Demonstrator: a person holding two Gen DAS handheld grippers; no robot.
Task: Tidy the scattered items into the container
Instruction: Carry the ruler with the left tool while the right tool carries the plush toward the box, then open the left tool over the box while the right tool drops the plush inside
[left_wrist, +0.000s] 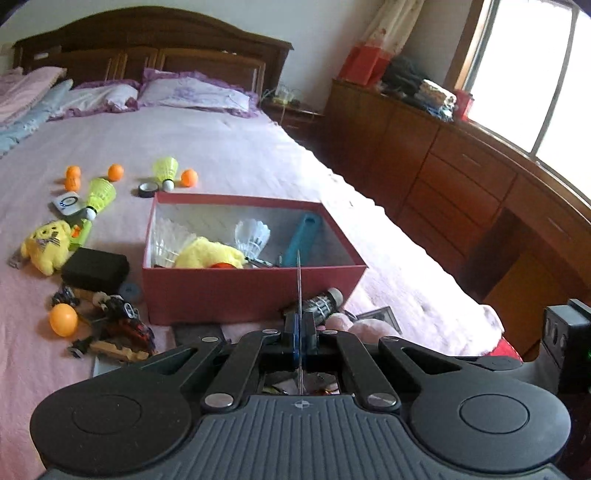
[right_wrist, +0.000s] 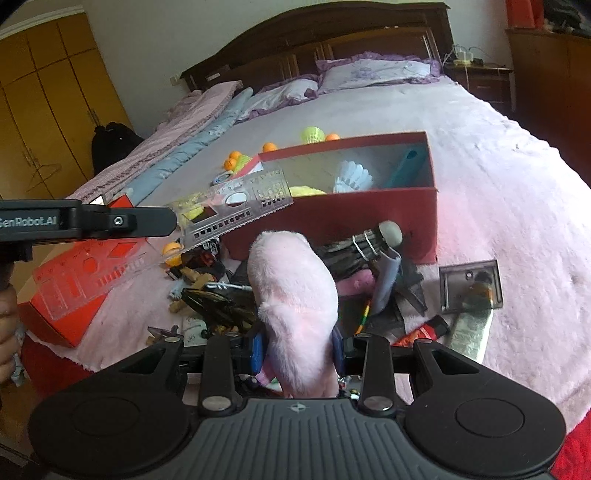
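Clearly legible, "GenRobot.AI" runs along the black body of the left gripper (right_wrist: 173, 221) at the left edge of the right wrist view; its first letter is cut off by the frame. Its jaws are pinched tight on a clear plastic stencil ruler (right_wrist: 236, 210), whose scale marks are too small to read. In the left wrist view that ruler (left_wrist: 299, 291) shows only edge-on, a thin line rising from the lower centre.

The right gripper (right_wrist: 299, 354) holds a pink plush toy (right_wrist: 295, 295) between partly closed jaws, and the toy hides much of the clutter behind it.

The red box (left_wrist: 255, 291) sits at centre on the pink bed (left_wrist: 229, 147), already holding a white shuttlecock (left_wrist: 253, 236), a yellow plush (left_wrist: 208, 253) and a blue tool (left_wrist: 303, 238). Orange balls (left_wrist: 115, 171) and yellow shuttlecocks (left_wrist: 166, 170) lie scattered at upper left of it.
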